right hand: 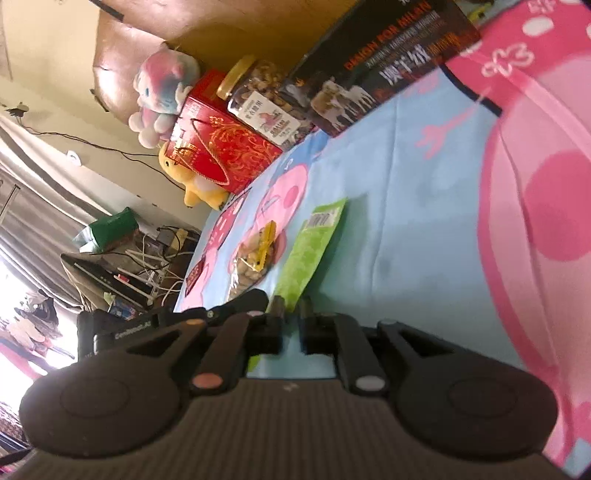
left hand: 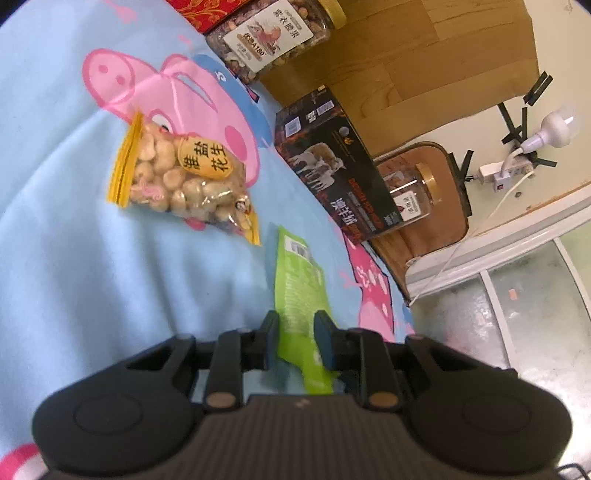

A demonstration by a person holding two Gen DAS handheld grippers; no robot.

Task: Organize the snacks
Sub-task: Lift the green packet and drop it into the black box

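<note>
So the left gripper [left hand: 295, 338] has its two fingers parted, one either side of the near end of the green pouch [left hand: 300, 291]. The pads sit just beside its edges, and I can't tell from the left wrist view if they're actually touching it, so I'd call it released, nothing pinched yet. The right gripper [right hand: 291, 319] is also parted with nothing between its fingers. It sits at the near end of the same green pouch [right hand: 308, 251], a bit to the right of the left gripper, whose black body shows in the right wrist view.

The pouch lies flat on the blue cartoon blanket [left hand: 66, 229], long way pointing away from both grippers. It looks like thin, glossy film, so my guess is it's light, floppy and a bit slippery, and the soft blanket underneath will give when you press down. I'd take it by the sealed near edge, where the film is stiffest, instead of squeezing the middle.

Farther out and to the left is the bag of peanuts [left hand: 184, 177], well apart from the fingers. Beyond that is a dark box [left hand: 332, 162], the nut jar [left hand: 273, 33] lying on its side, and a red box [right hand: 218, 144] along the far edge of the bed.
</note>
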